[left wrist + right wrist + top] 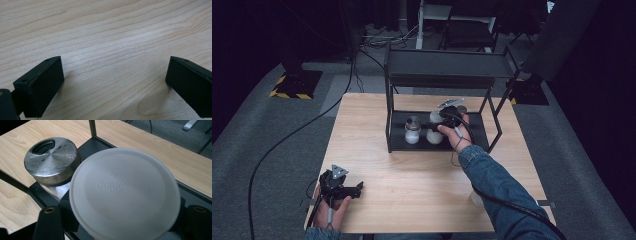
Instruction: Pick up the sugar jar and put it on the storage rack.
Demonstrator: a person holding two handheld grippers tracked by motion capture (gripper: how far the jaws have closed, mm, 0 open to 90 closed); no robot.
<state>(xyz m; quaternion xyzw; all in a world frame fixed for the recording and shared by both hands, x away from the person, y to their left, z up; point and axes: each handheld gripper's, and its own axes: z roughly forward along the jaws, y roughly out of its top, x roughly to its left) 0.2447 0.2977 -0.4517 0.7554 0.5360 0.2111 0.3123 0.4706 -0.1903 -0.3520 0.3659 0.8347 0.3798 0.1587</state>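
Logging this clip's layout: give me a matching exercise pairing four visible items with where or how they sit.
Column 1:
1. left gripper
2. right gripper
3. metal-lidded jar
4. black rack

Column 2:
A. shut on the white-lidded jar
B. stands at the table's far side
C. open, low over bare wood
D. on the rack's bottom shelf, ungripped

Pairs: 1-C, 2-A, 3-D, 4-B

The white-lidded bottle [125,195] has its body hidden beneath its own lid and its lower rim cut by the frame edge, masking the right hand-held gripper [120,220] jaw faces, while the embossed lid lettering reads inverted, only "Seasoning Bottle" faintly legible.
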